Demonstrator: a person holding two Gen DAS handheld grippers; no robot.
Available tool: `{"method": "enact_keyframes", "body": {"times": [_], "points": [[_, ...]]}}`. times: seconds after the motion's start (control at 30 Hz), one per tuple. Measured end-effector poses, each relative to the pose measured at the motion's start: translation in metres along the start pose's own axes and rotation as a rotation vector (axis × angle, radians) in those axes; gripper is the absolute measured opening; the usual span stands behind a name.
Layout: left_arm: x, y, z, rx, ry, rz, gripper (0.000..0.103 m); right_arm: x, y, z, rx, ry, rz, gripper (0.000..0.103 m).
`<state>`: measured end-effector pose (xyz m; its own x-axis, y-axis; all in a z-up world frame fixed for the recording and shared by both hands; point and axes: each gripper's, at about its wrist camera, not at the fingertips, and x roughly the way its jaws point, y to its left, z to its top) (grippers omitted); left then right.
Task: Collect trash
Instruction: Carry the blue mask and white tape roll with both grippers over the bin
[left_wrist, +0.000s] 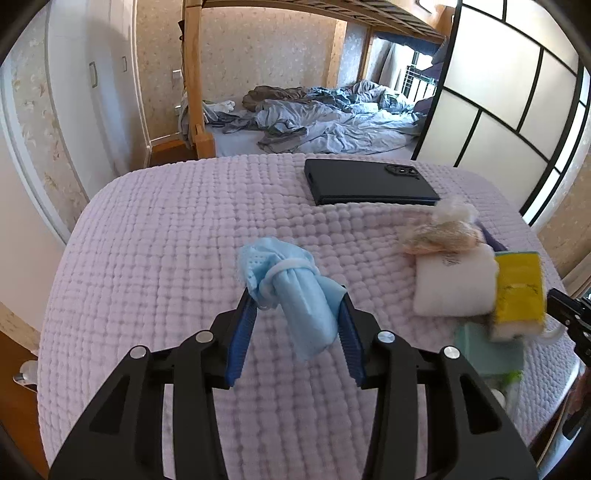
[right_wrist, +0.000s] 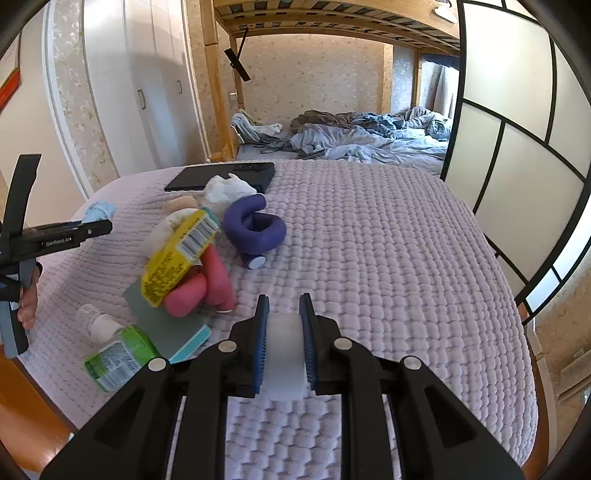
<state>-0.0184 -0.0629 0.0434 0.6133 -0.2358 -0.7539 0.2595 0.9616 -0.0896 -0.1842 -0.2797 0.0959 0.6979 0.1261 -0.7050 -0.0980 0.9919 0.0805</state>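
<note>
My left gripper (left_wrist: 295, 299) is shut on a rolled-up blue face mask (left_wrist: 295, 291), wrapped with its white ear loop, held above the lilac quilt (left_wrist: 166, 258). The mask also shows small in the right wrist view (right_wrist: 98, 211). My right gripper (right_wrist: 283, 302) is shut on a white translucent block-like object (right_wrist: 283, 354) above the quilt (right_wrist: 388, 277). A crumpled white tissue (right_wrist: 227, 190) and a yellow wrapper with a barcode (right_wrist: 179, 254) lie in a pile to the left of the right gripper.
A black phone (left_wrist: 369, 181) lies at the quilt's far edge. The pile holds a purple foam curler (right_wrist: 255, 230), pink curlers (right_wrist: 203, 288), a teal card (right_wrist: 166, 325), a green-labelled bottle (right_wrist: 114, 350) and a white pad (left_wrist: 454, 284). A bunk bed (left_wrist: 332, 122) stands behind.
</note>
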Motion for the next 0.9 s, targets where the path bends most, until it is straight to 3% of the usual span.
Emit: {"method": "enact_keyframes", "body": {"times": [0.53, 0.9], "points": [[-0.065, -0.018, -0.047, -0.025, 0.003, -0.091, 0.045, -0.035, 0.024, -0.018, -0.024, 0.019, 0.081, 0.018], [-0.101, -0.041, -0.088, 0.033, 0.042, -0.125, 0.045, -0.073, 0.044, -0.034, -0.047, 0.006, 0.146, 0.018]]}}
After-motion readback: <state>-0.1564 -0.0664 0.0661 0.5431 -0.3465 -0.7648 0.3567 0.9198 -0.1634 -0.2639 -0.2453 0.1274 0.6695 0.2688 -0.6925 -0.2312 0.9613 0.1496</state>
